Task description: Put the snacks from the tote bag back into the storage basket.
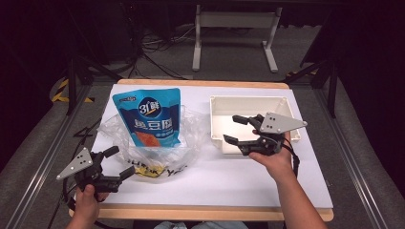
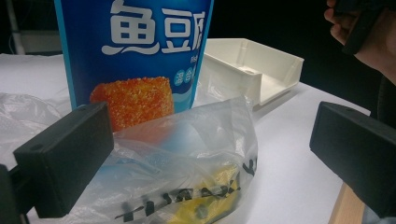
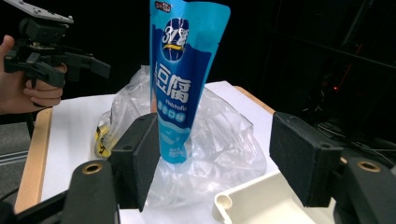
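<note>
A blue snack pouch (image 1: 149, 117) (image 2: 140, 51) (image 3: 184, 79) with white characters stands upright inside a clear plastic bag (image 1: 148, 148) (image 2: 187, 158) (image 3: 219, 149) on the white tabletop. My left gripper (image 1: 114, 162) (image 2: 210, 154) is open at the front left, its jaws on either side of the bag's near edge without touching it. My right gripper (image 1: 236, 129) (image 3: 212, 158) is open above the left rim of the white tray (image 1: 248, 102) (image 3: 261, 205), facing the pouch. Nothing is held in either.
The white tray (image 2: 261, 70) is empty at the back right. The table's wooden edge (image 1: 210, 212) runs along the front. Black frame rails flank the table, and a white stand (image 1: 234, 33) sits on the floor behind.
</note>
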Demonstrator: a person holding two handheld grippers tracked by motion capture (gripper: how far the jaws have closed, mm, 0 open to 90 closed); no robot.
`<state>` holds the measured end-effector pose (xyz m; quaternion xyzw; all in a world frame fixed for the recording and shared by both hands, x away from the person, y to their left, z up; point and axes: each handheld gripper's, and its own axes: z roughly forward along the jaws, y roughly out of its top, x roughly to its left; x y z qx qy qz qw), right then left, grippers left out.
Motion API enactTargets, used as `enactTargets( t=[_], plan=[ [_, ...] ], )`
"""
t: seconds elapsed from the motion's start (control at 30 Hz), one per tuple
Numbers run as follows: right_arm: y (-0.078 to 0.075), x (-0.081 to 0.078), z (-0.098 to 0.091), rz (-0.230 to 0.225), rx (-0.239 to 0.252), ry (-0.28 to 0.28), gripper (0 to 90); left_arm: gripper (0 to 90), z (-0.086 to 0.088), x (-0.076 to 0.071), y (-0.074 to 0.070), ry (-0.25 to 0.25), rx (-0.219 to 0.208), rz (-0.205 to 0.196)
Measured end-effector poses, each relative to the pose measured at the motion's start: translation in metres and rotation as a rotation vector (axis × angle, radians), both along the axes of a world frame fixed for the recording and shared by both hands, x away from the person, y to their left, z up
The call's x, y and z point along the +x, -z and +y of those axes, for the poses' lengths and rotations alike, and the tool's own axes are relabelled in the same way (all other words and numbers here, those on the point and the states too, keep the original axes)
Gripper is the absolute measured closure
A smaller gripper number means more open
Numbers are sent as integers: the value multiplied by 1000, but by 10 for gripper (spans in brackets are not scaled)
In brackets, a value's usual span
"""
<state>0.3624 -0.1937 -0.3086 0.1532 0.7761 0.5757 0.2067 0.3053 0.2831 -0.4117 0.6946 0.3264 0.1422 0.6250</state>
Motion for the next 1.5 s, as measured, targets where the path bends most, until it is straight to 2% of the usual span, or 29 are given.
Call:
enactTargets(
  t=[0.13,0.27,0.5,0.63,0.73,1.0,1.17,1.5],
  plan=[
    [-2,6,8,0,-2,-14,332,3,0,0,0,2,2,1],
    [-6,16,21,18,-9,-45,332,4,1,0,0,3,1,1],
    [-8,27,34,28,3,-67,329,4,0,0,0,5,-1,2],
    [-7,35,44,39,28,-84,271,4,1,0,0,4,-2,0],
    [-7,41,51,50,36,-95,261,3,0,0,0,5,-2,2],
    [-9,52,70,51,11,-101,236,3,1,0,0,4,-3,-1],
    [-8,61,85,40,-33,-90,236,3,2,0,-1,4,-1,0],
    [1,79,107,60,-34,-89,224,3,3,0,-1,3,-5,-3]
  ],
)
